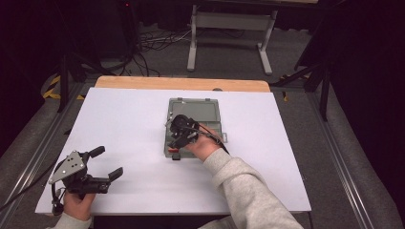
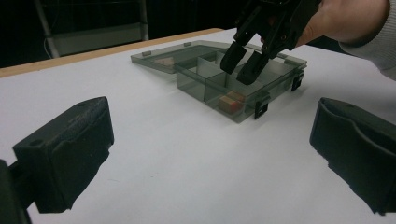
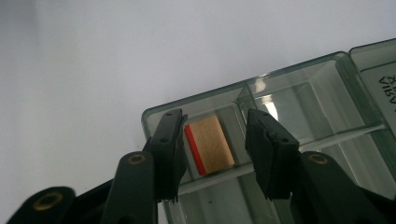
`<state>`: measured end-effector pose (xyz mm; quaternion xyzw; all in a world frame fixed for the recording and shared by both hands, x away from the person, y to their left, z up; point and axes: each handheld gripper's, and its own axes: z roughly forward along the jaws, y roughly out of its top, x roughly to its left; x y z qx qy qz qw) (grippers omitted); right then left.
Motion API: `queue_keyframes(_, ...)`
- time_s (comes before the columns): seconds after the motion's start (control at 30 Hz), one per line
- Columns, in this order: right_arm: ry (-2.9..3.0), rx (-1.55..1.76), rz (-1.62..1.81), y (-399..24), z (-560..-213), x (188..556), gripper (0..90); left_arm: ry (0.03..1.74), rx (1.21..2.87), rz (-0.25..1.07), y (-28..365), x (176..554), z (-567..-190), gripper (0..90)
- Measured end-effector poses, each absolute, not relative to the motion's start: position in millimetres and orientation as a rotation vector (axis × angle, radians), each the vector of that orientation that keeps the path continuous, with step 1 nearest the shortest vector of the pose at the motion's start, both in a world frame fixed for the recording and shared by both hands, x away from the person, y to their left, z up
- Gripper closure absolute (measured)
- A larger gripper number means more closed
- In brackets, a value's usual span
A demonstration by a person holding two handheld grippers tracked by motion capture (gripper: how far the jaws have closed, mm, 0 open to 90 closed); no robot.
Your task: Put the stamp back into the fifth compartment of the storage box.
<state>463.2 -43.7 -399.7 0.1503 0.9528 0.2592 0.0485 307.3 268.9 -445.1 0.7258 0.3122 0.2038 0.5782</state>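
- Right, from the high view: the grey compartment box [image 1: 194, 125] lies lid-open in the middle of the white bench [image 1: 124, 129]. The right tongs [image 1: 180, 135] hover over its near-left part, held by the right hand [image 1: 204, 147]. Well apart, at the bench's near-left corner, the left tongs [image 1: 106, 163] sit in the left hand [image 1: 79, 202], jaws spread wide, nothing between them.
- Now the left gripper view: the left tongs [image 2: 205, 154] frame bare bench, both black jaws far apart. Beyond them stands the compartment box [image 2: 219, 77], with a small tan block [image 2: 229, 101] in its nearest corner cell. The right tongs [image 2: 243, 63] point down into the box just above that block, jaws a little apart.
- And the right gripper view: the right tongs [image 3: 212, 140] are released, a jaw on either side of the tan block [image 3: 212, 143], which has a red edge and lies flat in the corner cell of the compartment box [image 3: 299, 98]. Whether the left jaw touches it, I cannot tell.
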Motion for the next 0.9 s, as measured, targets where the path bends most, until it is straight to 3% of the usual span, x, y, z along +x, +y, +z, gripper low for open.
queue_keyframes(0.37,2.826,0.465,0.91,-51,-384,457,36.1,0.731,1.691,0.471,268,307,-445,0.5)
queue_keyframes(0.6,2.748,0.433,1.021,-53,-373,447,7.5,0.729,1.694,0.471,268,307,-445,0.5)
queue_keyframes(0.9,2.702,0.401,1.109,-59,-359,435,1.0,0.729,1.692,0.476,267,307,-445,0.5)
